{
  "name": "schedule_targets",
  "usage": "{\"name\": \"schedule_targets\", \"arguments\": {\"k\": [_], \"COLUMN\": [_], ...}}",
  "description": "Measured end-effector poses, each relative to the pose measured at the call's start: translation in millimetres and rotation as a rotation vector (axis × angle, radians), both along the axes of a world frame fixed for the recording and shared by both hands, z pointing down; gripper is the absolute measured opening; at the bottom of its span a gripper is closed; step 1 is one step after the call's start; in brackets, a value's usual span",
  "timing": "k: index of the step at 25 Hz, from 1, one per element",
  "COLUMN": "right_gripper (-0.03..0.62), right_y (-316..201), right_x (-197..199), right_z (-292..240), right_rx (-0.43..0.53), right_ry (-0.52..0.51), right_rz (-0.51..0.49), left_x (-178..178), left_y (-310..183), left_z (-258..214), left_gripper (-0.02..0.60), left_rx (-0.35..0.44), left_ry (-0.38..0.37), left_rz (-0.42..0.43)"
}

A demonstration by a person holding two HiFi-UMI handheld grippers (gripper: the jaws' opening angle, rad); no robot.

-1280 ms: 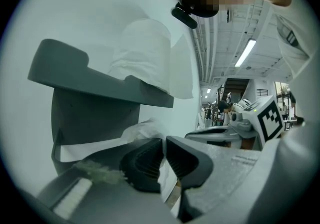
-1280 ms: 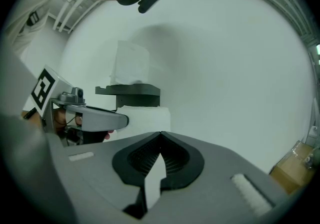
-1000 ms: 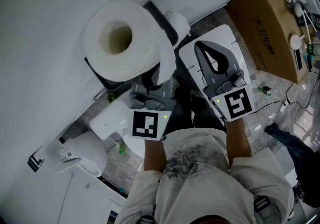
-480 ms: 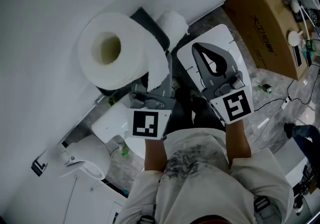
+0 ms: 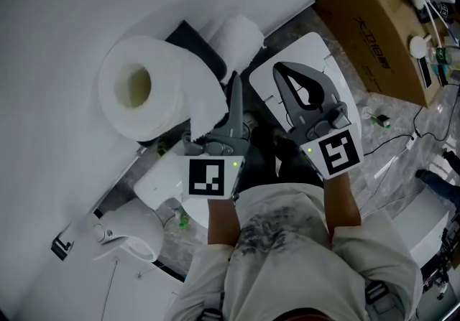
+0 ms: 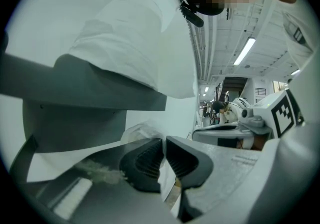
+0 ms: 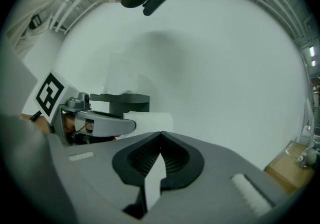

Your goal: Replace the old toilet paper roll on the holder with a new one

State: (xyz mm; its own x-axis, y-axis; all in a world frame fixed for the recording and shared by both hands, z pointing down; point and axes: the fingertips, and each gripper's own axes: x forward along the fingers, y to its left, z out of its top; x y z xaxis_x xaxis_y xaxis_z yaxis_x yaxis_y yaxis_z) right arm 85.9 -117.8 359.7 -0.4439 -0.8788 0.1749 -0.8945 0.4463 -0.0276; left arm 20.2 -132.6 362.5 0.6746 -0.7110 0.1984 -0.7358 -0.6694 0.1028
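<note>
Over the last second my view has swung, so the toilet paper roll (image 5: 162, 72) now sits further left and the left gripper (image 5: 234, 90), which the roll was covering, shows clear just to its right. Neither hand seems to have really shifted. What I can now confirm is the grip: in the left gripper view the jaws stand almost together with a thin sheet pinched between the pads. That sheet is the loose paper tail (image 5: 208, 105) hanging off the roll. The roll itself is fat and full and, as far as I can judge, is already seated on the dark holder (image 5: 188, 34) against the far wall. A second roll (image 5: 238, 34) sits just beyond it, and whether that is the old one I can't tell. The right gripper (image 5: 287, 75) hovers to the right over the white lid (image 5: 323, 54), jaws closed on nothing. My read is that the swap is essentially done and only the tail needs letting go.
</note>
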Motion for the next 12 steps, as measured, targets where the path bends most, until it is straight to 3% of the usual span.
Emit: {"name": "schedule_targets", "arguments": {"k": [12], "right_gripper": [0.002], "right_y": [2], "right_x": [13], "right_z": [-2], "right_rx": [0.003], "right_ry": [0.000], "right_rz": [0.024], "left_x": [5], "left_y": [-2], "left_z": [0], "left_gripper": [0.018], "left_rx": [-0.003], "left_ry": [-0.038], "left_rz": [-0.010]}}
